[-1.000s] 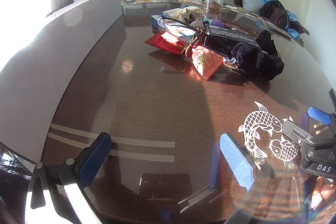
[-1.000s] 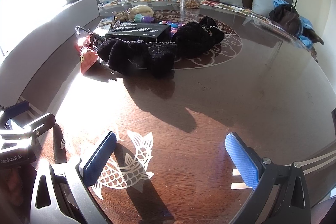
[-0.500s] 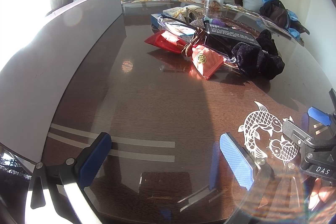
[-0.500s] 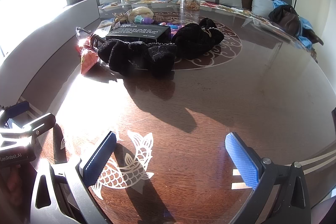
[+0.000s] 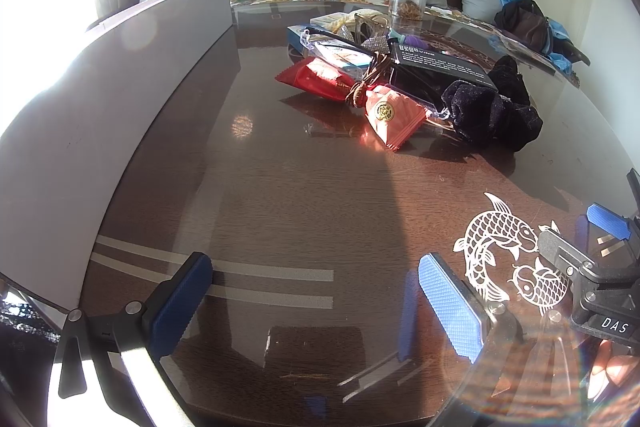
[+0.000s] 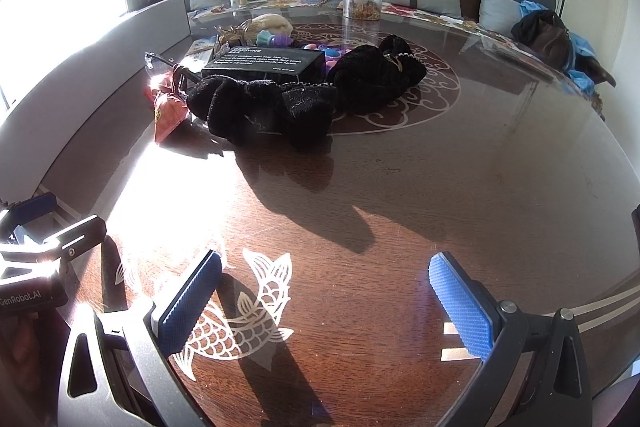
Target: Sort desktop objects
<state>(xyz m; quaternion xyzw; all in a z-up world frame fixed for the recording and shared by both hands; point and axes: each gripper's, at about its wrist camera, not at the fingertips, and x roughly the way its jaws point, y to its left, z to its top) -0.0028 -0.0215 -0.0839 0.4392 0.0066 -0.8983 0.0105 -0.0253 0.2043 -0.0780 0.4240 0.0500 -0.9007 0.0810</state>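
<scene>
The glossy wooden table (image 6: 460, 187) carries a heap at upper centre. The black knit garment (image 6: 264, 107) looks soft and light; pinch a bunched fold. The black box (image 6: 264, 63) seems stiff; grip its short sides. The red foil packets (image 5: 394, 115) look slippery. Left gripper (image 5: 316, 301) and right gripper (image 6: 324, 301) gape wide, empty.

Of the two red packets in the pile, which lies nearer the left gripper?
The lighter red packet with the gold round emblem; the darker red packet lies behind it, deeper in the pile.
</scene>
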